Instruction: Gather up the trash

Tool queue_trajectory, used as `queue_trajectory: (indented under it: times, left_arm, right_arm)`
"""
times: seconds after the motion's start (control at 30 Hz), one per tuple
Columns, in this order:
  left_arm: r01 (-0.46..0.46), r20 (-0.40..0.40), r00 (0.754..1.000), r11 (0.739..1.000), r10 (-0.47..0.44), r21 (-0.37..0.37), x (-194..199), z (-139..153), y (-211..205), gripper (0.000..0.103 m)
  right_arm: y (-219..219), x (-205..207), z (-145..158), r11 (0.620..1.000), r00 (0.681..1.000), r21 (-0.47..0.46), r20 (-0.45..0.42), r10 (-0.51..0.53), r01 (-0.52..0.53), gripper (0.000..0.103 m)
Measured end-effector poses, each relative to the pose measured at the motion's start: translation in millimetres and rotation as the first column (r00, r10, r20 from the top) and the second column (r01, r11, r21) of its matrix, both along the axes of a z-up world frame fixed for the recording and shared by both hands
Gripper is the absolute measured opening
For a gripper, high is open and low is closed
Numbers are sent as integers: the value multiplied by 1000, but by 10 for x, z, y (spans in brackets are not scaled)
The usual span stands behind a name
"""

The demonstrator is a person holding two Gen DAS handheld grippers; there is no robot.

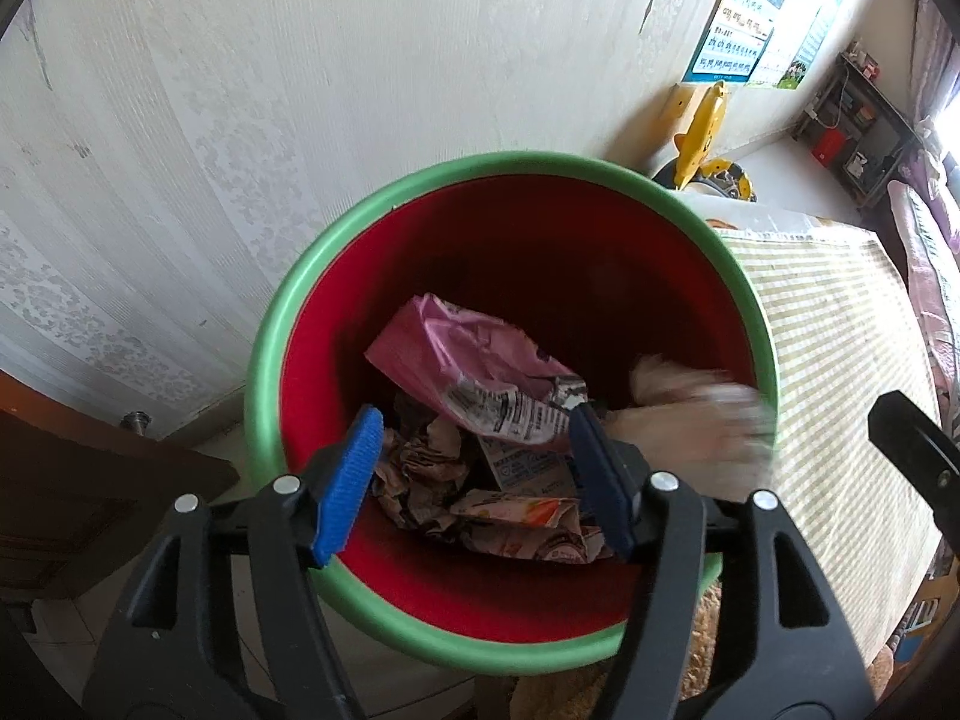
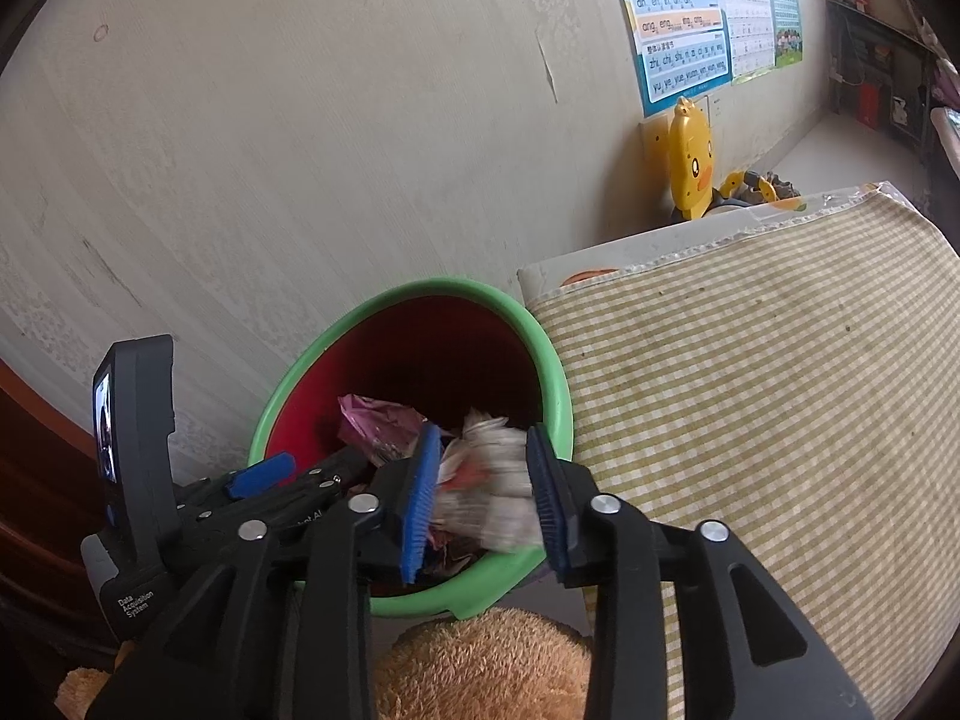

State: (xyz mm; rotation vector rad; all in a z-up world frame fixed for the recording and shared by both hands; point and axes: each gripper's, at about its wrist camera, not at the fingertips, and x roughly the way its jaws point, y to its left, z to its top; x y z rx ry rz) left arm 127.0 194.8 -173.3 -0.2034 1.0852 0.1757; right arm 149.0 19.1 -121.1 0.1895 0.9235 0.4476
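My left gripper (image 1: 474,468) hangs over the green-rimmed bin (image 1: 282,324), jaws apart and empty, pink wrapper (image 1: 474,360) and other crumpled packets already inside. My right gripper (image 2: 483,495) has jaws parted around a blurred paper wad (image 2: 489,480) at the bin's mouth, apparently dropping, not pinched. Checked cloth (image 2: 750,390) on the right looks bare; judging collection nearly done

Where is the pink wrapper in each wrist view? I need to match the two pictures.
Left wrist: the pink wrapper lies mid-frame inside the red bin, on top of other crumpled wrappers, above the left gripper.
Right wrist: the pink wrapper shows left of centre in the bin.
Shared landmark: the bin's green rim.
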Motion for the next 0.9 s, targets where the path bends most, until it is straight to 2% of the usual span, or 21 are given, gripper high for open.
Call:
queue_trajectory:
  times: [0.1,0.2,0.37,0.5,0.6,0.77,0.8,0.9]
  left_arm:
    - [9,17,1000,1000,-9,-6,-19,115,-37,62]
    - [28,71,997,1000,-28,-3,-66,340,-146,62]
    - [85,213,973,996,-89,26,-184,863,-483,72]
    - [116,333,935,993,-118,25,-366,1279,-738,80]
    - [144,419,897,989,-144,32,-536,1578,-949,84]
    - [183,548,816,981,-186,61,-823,2021,-1306,94]
    - [189,566,802,980,-192,64,-883,2088,-1370,97]
    - [198,597,776,977,-204,75,-1000,2211,-1529,97]
  right_arm:
    - [-82,-64,114,1000,1000,15,23,-20,20,34]
    - [-219,-145,266,998,997,29,63,-52,50,37]
    - [-632,-437,646,989,976,64,160,-145,136,50]
    - [-965,-717,951,973,942,82,244,-230,216,63]
    - [-1223,-971,1181,958,902,91,322,-287,273,73]
    - [-1502,-1333,1477,936,831,98,435,-346,338,93]
    - [-1551,-1417,1528,932,816,100,457,-354,348,95]
    - [-1653,-1565,1590,923,797,98,477,-372,372,96]
